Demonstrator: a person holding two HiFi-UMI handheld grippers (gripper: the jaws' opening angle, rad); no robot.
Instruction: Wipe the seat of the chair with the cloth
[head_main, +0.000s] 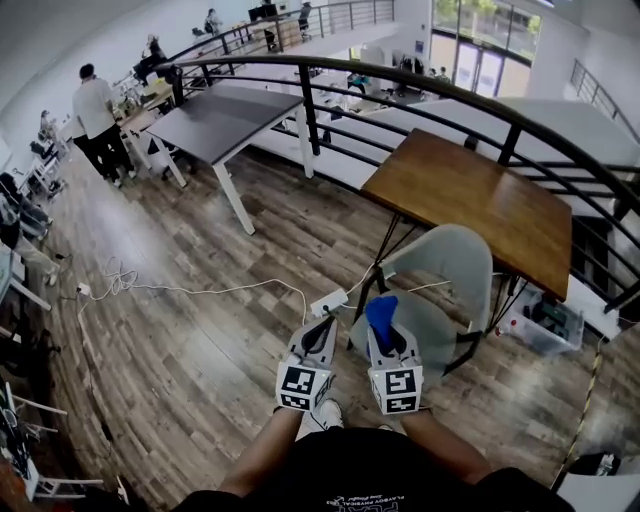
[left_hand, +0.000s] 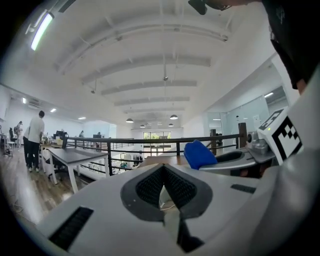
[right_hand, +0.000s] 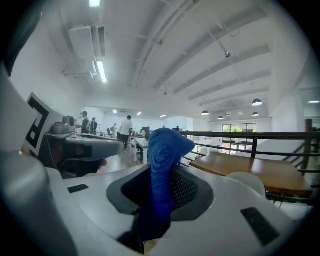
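A grey chair stands in front of me, its back against a wooden table. Its seat is partly hidden by my right gripper, which is shut on a blue cloth. The cloth sticks up from between the jaws in the right gripper view, where the chair's back shows low on the right. My left gripper hangs just left of the chair, over the floor. Its jaws meet at the tips with nothing in them. The cloth also shows in the left gripper view.
A white power strip with a long cable lies on the wood floor left of the chair. A dark curved railing runs behind the wooden table. A grey table stands farther back, with people at desks. A clear bin sits at right.
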